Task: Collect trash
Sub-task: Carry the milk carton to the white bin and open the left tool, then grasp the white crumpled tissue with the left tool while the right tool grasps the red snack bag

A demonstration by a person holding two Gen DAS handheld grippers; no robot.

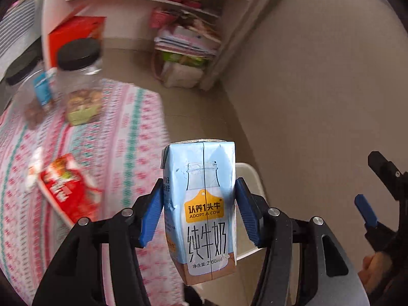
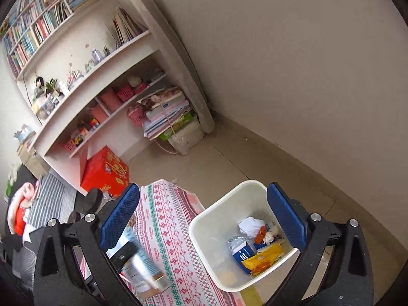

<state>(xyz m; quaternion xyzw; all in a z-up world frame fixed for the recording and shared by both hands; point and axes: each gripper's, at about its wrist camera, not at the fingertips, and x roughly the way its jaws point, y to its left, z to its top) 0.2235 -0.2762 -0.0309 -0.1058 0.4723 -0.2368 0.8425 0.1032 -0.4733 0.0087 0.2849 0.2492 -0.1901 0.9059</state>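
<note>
Now our left gripper [image 1: 199, 211] clamps the upright pale-blue milk carton [image 1: 201, 204]; the white plastic bin [image 1: 251, 178] sits just behind it, while our right gripper [image 2: 204, 219] gapes empty.

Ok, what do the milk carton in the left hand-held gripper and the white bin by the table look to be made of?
The milk carton looks like coated paperboard: printed, slightly glossy faces, a folded top seam, and dents and creases in its side. The bin looks like moulded plastic: smooth, off-white, thin even walls with rounded corners and a rolled rim. Neither can be confirmed by look alone.
</note>
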